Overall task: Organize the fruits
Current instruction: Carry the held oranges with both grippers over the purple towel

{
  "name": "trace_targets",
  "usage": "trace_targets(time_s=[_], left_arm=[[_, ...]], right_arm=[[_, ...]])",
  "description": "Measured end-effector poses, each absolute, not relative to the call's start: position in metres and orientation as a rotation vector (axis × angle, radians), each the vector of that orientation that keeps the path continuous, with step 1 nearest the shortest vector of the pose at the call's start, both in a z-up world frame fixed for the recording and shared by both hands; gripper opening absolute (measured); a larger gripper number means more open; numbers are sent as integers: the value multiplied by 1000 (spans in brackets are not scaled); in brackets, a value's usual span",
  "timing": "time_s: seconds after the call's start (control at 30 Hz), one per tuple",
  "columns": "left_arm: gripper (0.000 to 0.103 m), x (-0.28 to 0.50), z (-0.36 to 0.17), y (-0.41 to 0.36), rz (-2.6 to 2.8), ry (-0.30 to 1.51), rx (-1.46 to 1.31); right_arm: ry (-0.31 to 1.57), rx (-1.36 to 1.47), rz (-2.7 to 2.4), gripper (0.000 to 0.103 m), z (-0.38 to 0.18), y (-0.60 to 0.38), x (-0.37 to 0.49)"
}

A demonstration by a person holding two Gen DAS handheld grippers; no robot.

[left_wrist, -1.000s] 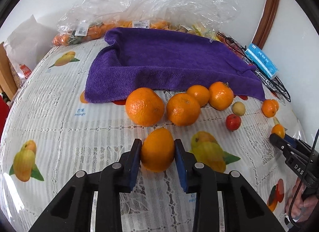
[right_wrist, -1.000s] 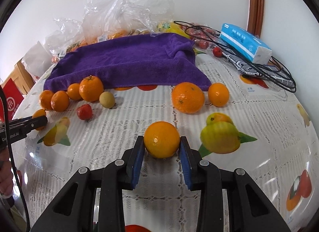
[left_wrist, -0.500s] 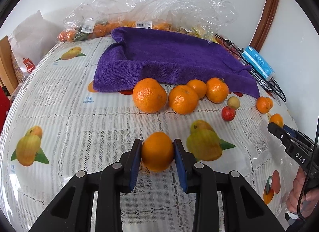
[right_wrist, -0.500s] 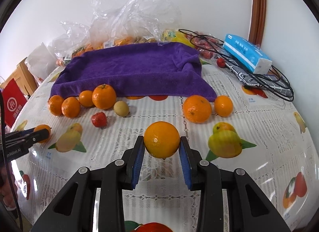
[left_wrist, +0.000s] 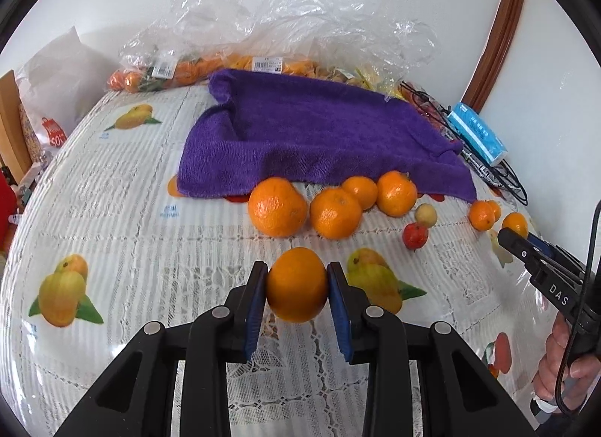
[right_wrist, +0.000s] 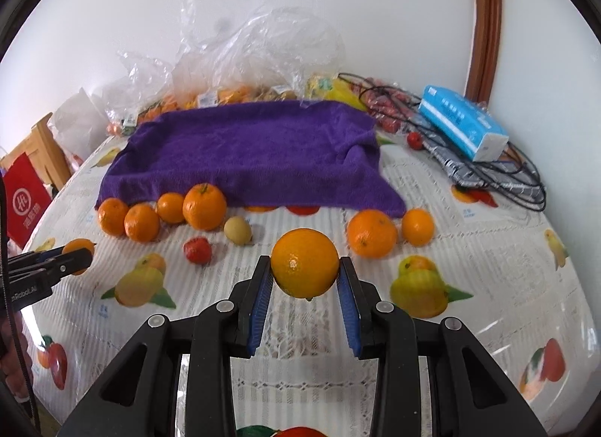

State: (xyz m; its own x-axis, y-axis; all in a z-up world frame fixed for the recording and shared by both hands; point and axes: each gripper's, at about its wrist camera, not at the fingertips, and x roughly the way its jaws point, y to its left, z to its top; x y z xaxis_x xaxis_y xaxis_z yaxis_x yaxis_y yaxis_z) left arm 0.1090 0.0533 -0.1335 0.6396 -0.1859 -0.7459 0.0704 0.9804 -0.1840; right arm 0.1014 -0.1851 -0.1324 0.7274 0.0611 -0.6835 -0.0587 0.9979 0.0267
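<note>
My left gripper (left_wrist: 296, 286) is shut on an orange (left_wrist: 297, 283), held above the tablecloth. My right gripper (right_wrist: 305, 279) is shut on another orange (right_wrist: 305, 262), also lifted. A purple towel (left_wrist: 319, 136) lies spread at the back of the table; it also shows in the right wrist view (right_wrist: 255, 155). A row of oranges (left_wrist: 278, 207) sits along the towel's front edge, with a small yellow fruit (right_wrist: 237, 231) and a small red fruit (right_wrist: 197, 250) beside them. Two more oranges (right_wrist: 372, 233) lie by the towel's right corner.
Clear plastic bags of fruit (left_wrist: 233, 61) line the wall behind the towel. A blue tissue pack (right_wrist: 462, 127) and black cables (right_wrist: 499, 181) lie at the back right. A red bag (right_wrist: 26, 204) and wooden furniture stand off the left edge.
Both grippers have risen and pulled back from the towel, each still holding its orange; the fruit on the table has not moved.
</note>
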Motion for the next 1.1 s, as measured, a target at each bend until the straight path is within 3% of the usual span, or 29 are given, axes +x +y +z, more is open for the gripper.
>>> trace_targets(time_s=[0.6, 1.1], left_arm=[[30, 156, -88, 48, -152, 771, -119], [30, 235, -95, 39, -94, 760, -75]], right_arm=[[655, 25, 56, 35, -85, -194, 154], [657, -4, 103, 35, -91, -178, 238]])
